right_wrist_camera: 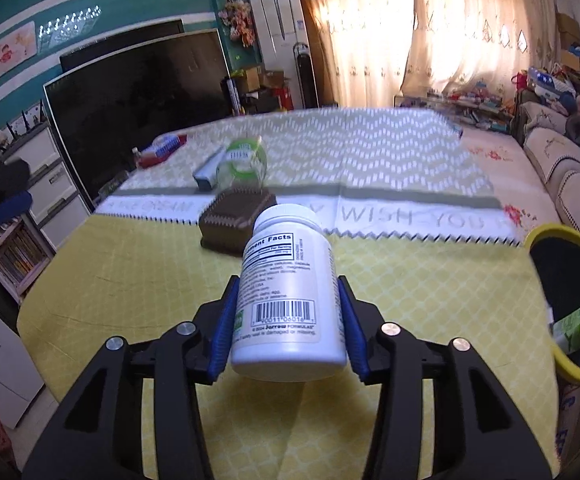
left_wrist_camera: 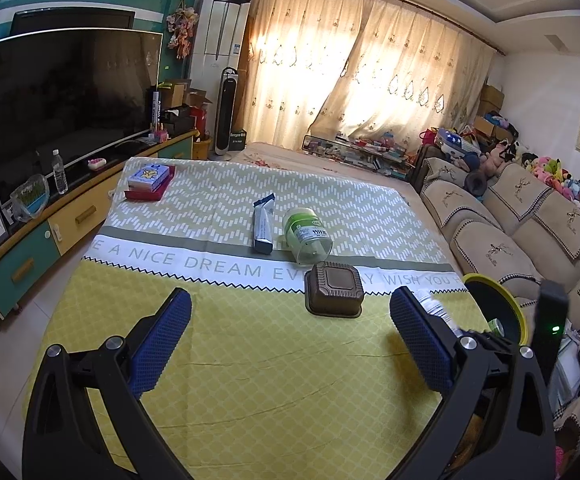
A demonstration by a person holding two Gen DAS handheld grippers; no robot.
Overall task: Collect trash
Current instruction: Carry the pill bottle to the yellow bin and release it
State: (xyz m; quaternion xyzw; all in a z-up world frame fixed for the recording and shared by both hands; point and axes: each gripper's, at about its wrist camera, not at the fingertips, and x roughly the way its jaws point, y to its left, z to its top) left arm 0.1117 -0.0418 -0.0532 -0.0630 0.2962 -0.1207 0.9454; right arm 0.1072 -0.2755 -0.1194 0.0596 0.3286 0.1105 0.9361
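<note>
My right gripper (right_wrist_camera: 287,300) is shut on a white supplement bottle (right_wrist_camera: 285,292) and holds it above the yellow tablecloth (right_wrist_camera: 129,280). A yellow-rimmed bin (right_wrist_camera: 570,304) stands at the table's right edge with a green can (right_wrist_camera: 574,330) inside. My left gripper (left_wrist_camera: 290,320) is open and empty over the cloth. Ahead of it lie a brown plastic tray upside down (left_wrist_camera: 334,290), a clear jar with a green lid (left_wrist_camera: 306,234) on its side and a blue-white tube box (left_wrist_camera: 263,224). The bin (left_wrist_camera: 494,304) shows at the right behind the finger.
A red tray with a small box (left_wrist_camera: 149,182) sits at the table's far left corner. A TV (left_wrist_camera: 69,108) on a low cabinet stands to the left. A beige sofa (left_wrist_camera: 522,220) runs along the right. Curtains hang behind.
</note>
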